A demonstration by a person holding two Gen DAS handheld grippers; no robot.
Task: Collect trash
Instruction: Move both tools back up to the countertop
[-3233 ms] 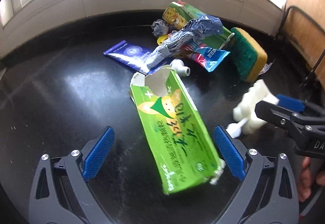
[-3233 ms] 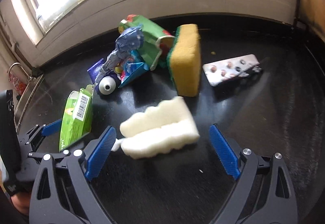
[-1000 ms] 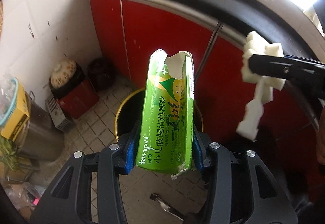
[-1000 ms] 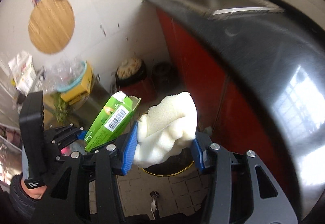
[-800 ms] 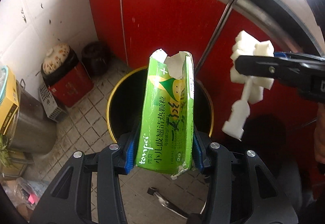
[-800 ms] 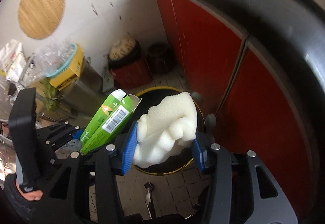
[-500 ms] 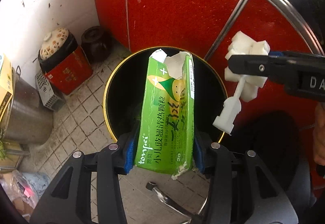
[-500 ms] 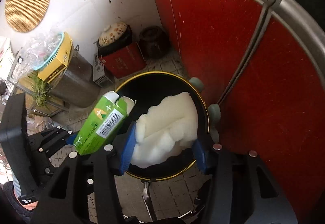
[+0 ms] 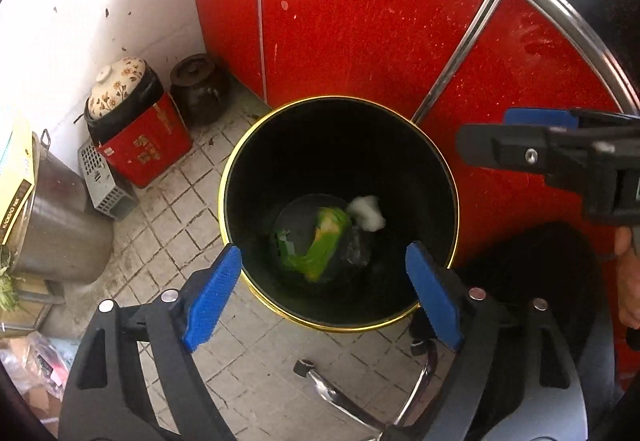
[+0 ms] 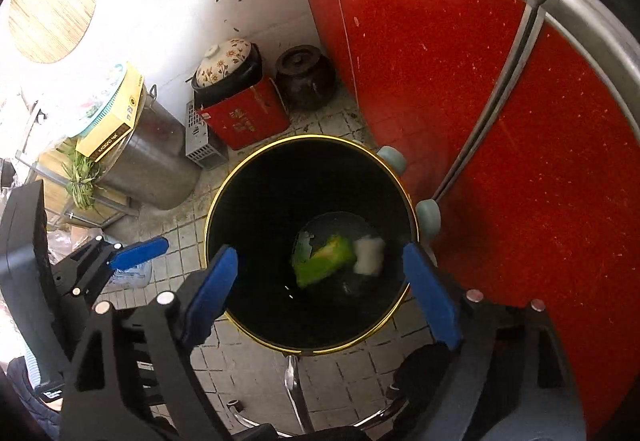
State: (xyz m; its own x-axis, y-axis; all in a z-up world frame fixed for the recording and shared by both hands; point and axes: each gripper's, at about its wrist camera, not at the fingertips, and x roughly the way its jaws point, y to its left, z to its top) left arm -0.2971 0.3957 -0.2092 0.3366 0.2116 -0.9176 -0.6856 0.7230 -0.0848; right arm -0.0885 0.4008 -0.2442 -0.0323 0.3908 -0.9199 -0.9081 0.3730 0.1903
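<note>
A black bin with a gold rim (image 9: 240,169) stands on the tiled floor against red cabinet doors. At its bottom lie the green carton (image 9: 320,245) and the white foam piece (image 9: 366,213), side by side. My left gripper (image 9: 324,289) hangs over the bin's near rim with its jaws opening wide and nothing between them. My right gripper (image 10: 320,289) is also above the bin (image 10: 224,193), its jaws opening and bare, with the carton (image 10: 324,261) and foam (image 10: 370,255) far below. One right finger (image 9: 500,149) juts in from the right in the left wrist view.
Red cabinet doors (image 9: 360,21) back the bin. A flowered lidded pot on a red box (image 9: 148,149), a dark jar (image 9: 200,89) and a steel pot (image 9: 56,225) crowd the floor to the left. A chrome leg (image 9: 352,401) lies near the bin's front.
Both grippers opened and let go. The green carton and the white foam dropped from the jaws to the bottom of the bin. Both hands sank closer to the bin before that.
</note>
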